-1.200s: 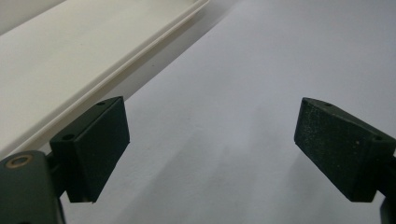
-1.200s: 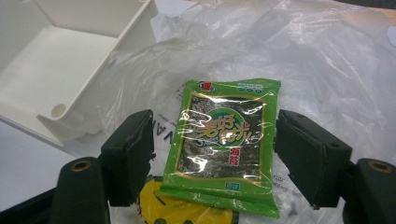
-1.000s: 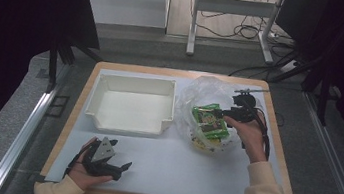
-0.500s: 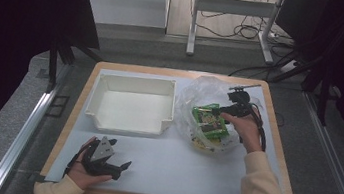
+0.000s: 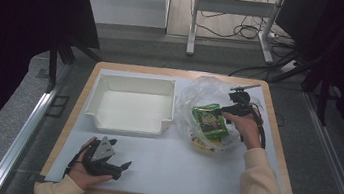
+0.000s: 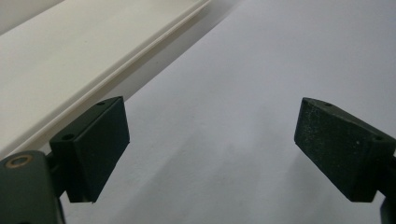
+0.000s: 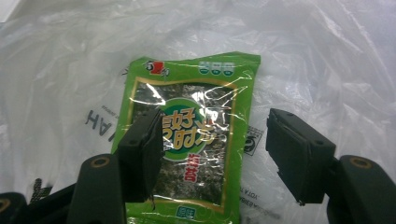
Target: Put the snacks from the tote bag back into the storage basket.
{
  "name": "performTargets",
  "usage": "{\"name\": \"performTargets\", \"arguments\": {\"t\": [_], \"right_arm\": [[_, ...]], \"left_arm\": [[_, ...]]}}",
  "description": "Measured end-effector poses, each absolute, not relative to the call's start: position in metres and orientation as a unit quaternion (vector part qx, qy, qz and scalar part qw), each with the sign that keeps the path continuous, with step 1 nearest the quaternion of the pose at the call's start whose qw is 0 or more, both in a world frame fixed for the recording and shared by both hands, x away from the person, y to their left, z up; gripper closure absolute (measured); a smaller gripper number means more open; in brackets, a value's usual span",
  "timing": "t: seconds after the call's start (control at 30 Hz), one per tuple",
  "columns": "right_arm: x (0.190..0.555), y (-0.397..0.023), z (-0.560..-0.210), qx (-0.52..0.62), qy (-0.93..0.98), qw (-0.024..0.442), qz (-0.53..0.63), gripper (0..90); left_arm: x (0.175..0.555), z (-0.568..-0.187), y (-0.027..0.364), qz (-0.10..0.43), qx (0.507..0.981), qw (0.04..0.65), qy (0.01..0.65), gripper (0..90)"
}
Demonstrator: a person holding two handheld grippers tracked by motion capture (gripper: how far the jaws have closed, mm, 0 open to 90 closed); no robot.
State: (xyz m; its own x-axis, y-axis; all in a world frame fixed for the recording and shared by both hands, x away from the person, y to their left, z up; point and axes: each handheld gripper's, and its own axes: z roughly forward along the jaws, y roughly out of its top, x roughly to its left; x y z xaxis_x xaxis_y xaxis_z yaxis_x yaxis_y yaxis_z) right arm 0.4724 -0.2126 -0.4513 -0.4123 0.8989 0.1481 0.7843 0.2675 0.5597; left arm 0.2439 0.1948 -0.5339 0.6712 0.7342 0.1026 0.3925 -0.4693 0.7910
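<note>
Vs 1 s ago: right tool [image 5: 231,107] has moved slightly left and up in the high view, now sitting over the right part of the clear plastic bag [image 5: 200,93] next to the green snack packet [image 5: 211,121]. Packet looks shifted a little with it, still on the bag. Left tool [image 5: 118,164], white bin [image 5: 131,104] unchanged.

Right side: the person's right hand [image 5: 244,129] reaches in from lower right of the frame, forearm in a cream sleeve [image 5: 261,189] angled up and left, black cable looping off the right of the hand. In the right gripper view, right tool [image 7: 212,156] jaws are spread apart, straddling the lower half of the green snack packet [image 7: 189,140]; left jaw overlaps the packet's left edge, right jaw sits off its right edge over the clear plastic bag [image 7: 303,60]. Not clamped on it. Can't tell if the left jaw actually touches the packet.

Left side: left hand [image 5: 81,173] at lower left of the high view, resting on the tabletop [image 5: 175,168], grey three-cornered plate on top, jaws pointing right. Left gripper view: left tool [image 6: 212,149] jaws wide apart, nothing between them, just bare tabletop [image 6: 261,70] below; white bin [image 6: 70,60] wall runs across the upper left of that frame.

Packet location: centre-right of the high view, lying on the crumpled bag, just right of the bin.
</note>
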Motion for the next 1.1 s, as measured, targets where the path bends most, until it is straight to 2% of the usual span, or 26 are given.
{"name": "performTargets", "arguments": {"t": [0.13, 0.47, 1.1], "right_arm": [[0.476, -0.213, -0.455, 0.533, 0.791, 0.099, 0.284, 41.4], [0.486, -0.204, -0.468, 0.536, 0.796, 0.102, 0.261, 43.2], [0.500, -0.201, -0.481, 0.549, 0.808, 0.089, 0.196, 61.7]], "left_arm": [[0.244, -0.534, 0.194, 0.221, 0.829, 0.386, 0.340, 10.2], [0.244, -0.534, 0.195, 0.221, 0.829, 0.386, 0.339, 10.2], [0.244, -0.534, 0.195, 0.220, 0.828, 0.389, 0.339, 10.3]]}}
